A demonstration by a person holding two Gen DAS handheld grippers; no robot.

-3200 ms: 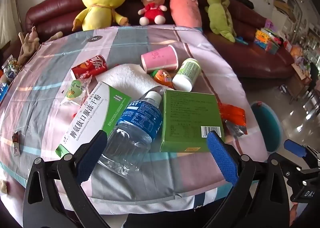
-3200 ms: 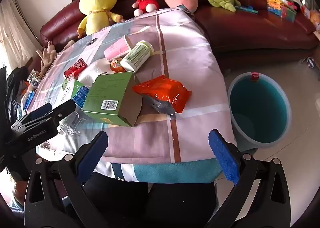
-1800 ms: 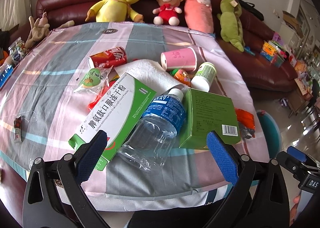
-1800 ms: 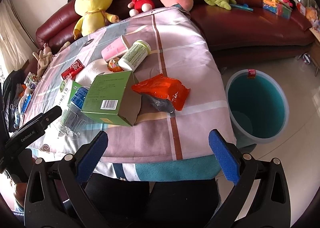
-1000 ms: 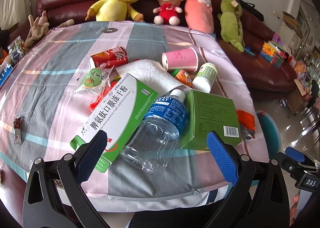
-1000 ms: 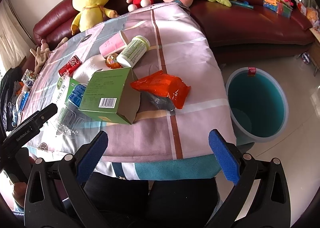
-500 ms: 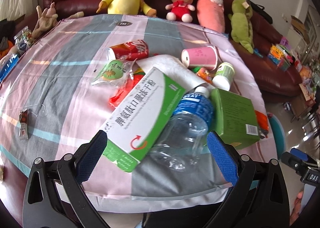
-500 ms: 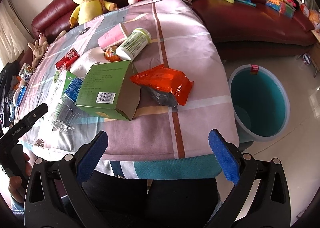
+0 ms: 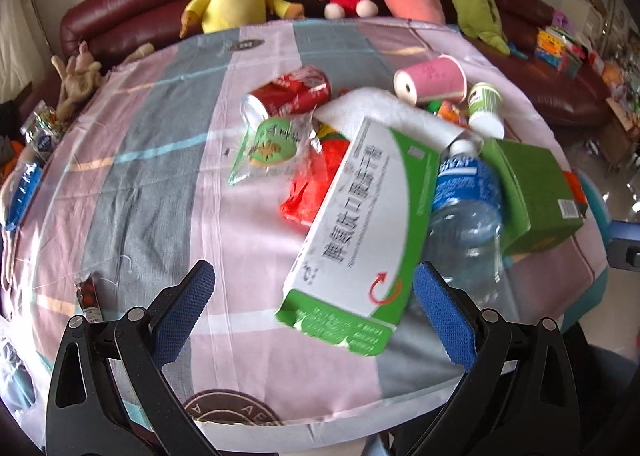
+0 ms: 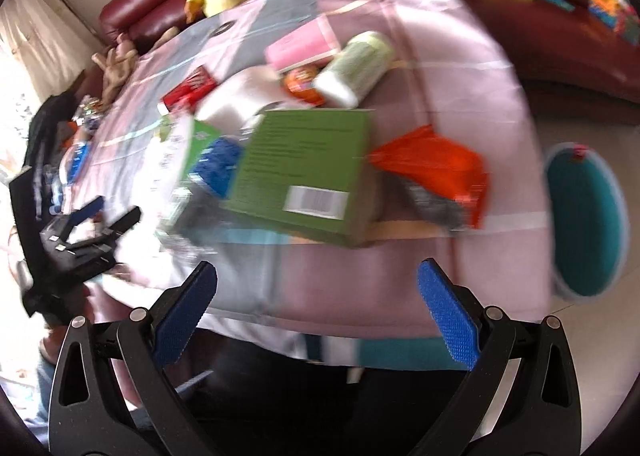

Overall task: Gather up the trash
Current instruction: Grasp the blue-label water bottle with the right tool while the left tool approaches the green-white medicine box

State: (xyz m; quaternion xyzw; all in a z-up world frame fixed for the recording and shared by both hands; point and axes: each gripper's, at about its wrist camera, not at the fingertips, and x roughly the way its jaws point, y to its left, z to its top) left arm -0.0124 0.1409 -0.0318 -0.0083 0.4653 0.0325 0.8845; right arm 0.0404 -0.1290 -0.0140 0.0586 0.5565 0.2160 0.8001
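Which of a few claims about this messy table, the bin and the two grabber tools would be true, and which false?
1. Both grippers, the left gripper and the right gripper, are open and hold nothing. True.
2. The clear plastic water bottle with a blue label stands upright. False: it lies on its side between the white-and-green carton and the green cardboard box.
3. The round teal bin sits on the table. False: it stands on the floor beside the table.
4. The red drink can lies on its side. True.
5. The pink paper cup stands upright. False: it lies tipped over.
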